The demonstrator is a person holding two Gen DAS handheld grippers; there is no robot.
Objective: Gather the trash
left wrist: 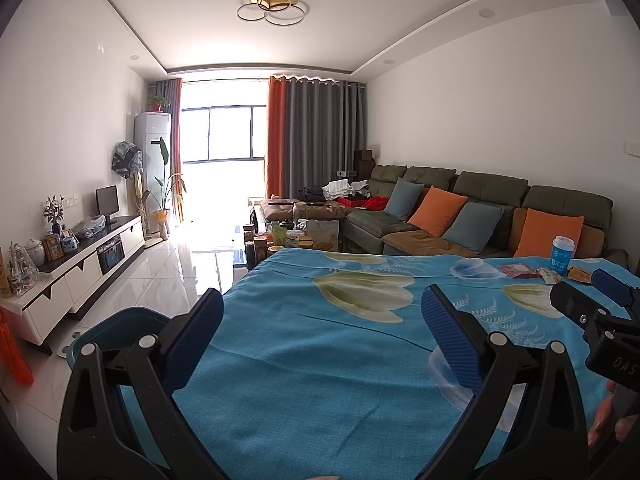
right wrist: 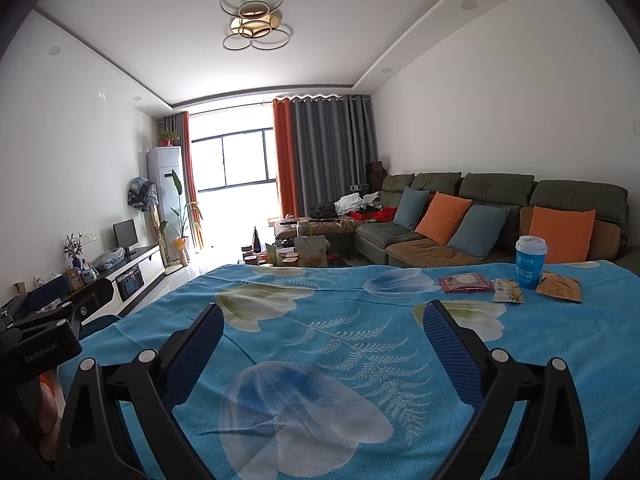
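Hovering over the floral blue cloth on the bench [right wrist: 320, 320], the left gripper [left wrist: 322, 312] and right gripper [right wrist: 323, 322] stood wide and empty. Three snack wrappers, red [right wrist: 465, 283], white [right wrist: 507, 291] and orange [right wrist: 559, 286], lay at the far right around a blue cup [right wrist: 530, 262].

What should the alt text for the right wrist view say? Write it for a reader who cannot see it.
The open right gripper hovers empty over a table covered by a blue floral cloth. At the far right sit a blue lidded paper cup, a red snack packet, a white snack packet and an orange snack packet. A green sofa lines the wall behind.
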